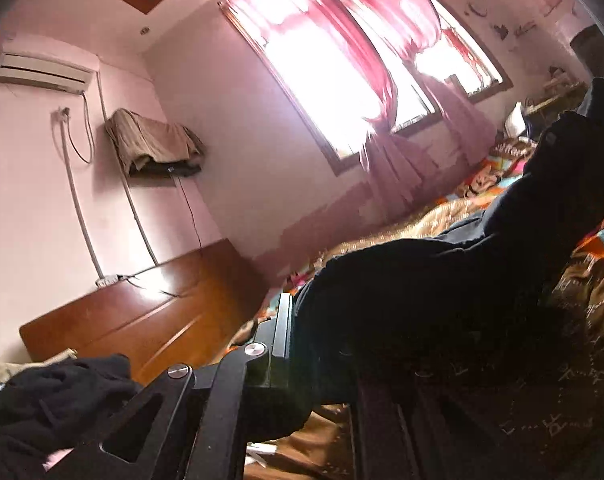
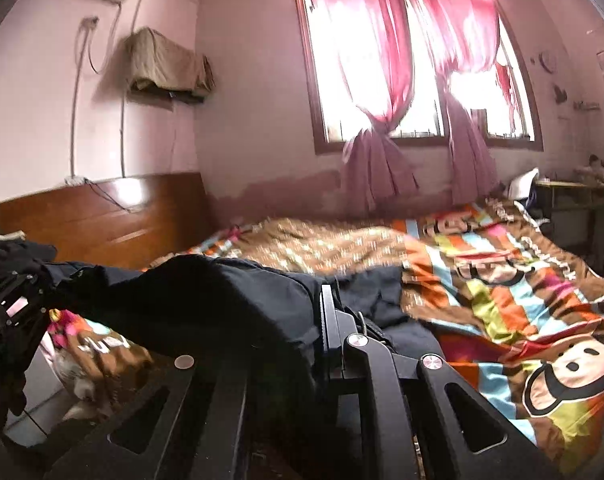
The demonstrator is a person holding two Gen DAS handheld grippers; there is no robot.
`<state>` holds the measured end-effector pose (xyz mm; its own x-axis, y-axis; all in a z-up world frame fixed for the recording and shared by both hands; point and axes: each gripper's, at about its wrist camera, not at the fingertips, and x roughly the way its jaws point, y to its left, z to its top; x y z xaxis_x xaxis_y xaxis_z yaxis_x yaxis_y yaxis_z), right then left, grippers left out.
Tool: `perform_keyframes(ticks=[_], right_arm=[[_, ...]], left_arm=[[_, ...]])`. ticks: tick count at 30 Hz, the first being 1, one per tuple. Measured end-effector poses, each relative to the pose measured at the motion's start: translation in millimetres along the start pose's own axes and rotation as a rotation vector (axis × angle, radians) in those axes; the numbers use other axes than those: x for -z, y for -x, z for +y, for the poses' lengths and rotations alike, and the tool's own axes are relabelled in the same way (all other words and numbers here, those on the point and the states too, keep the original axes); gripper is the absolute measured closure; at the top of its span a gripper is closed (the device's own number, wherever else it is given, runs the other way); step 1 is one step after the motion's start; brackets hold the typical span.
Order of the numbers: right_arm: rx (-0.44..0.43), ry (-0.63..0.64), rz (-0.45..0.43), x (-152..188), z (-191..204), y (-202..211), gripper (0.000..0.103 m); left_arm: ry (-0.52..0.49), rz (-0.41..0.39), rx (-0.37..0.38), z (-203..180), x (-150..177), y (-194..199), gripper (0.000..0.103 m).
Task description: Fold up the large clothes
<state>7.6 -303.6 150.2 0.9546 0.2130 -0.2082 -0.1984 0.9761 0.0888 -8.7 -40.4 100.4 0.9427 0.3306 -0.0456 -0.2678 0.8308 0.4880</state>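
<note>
Dark navy garment [image 2: 205, 292], lower centre of both views, hangs above the patterned bedspread [image 2: 502, 280], pinched at its edge by left gripper [image 1: 291, 320] and right gripper [image 2: 322, 320], both clamped.

Both cameras sit low over the bed [image 2: 502, 280], each just behind its own claw, and look forward along it toward the window [image 2: 402, 80] wall. The left view is tilted, so the room leans, and its claw [image 1: 297, 344] fills the bottom. The right view is almost level behind its claw [image 2: 322, 320]. Both share the window, the headboard [image 1: 141, 312], the dark cloth [image 2: 221, 300] very near, and the bed
</note>
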Motion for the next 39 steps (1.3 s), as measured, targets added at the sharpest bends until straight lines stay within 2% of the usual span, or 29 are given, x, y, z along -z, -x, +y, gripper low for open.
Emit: perform_keyframes(ticks=[6,12,22,26,34,39], right_arm=[[-0.022,-0.027,-0.079,-14.7,11.8,34.1,0.095],[-0.010,-0.028,-0.041,-8.5,10.6,20.7,0.095],[-0.007,-0.052,0.073,3.2,-12.7,-50.8,0.095],[-0.007,-0.090,0.108,6.8,-22.4,-83.3,0.095],[0.031,-0.029,0.150,-6.3,-31.9,-150.8,0.095],[0.045,-0.021,0.191,-9.0,-37.3,-204.6,0.095]], left_arm=[[0.030,-0.040,0.008,22.3,-14.6,19.4,0.097],[0.010,0.001,0.032,14.1,-9.5,2.9,0.097],[-0.079,0.102,0.037,-21.8,-4.3,-53.5,0.097],[-0.068,0.126,0.041,-33.3,-5.5,-81.3,0.096],[-0.074,0.154,0.017,-56.7,-17.5,-150.3,0.096],[-0.060,0.202,0.043,-72.1,-13.2,-201.2,0.096]])
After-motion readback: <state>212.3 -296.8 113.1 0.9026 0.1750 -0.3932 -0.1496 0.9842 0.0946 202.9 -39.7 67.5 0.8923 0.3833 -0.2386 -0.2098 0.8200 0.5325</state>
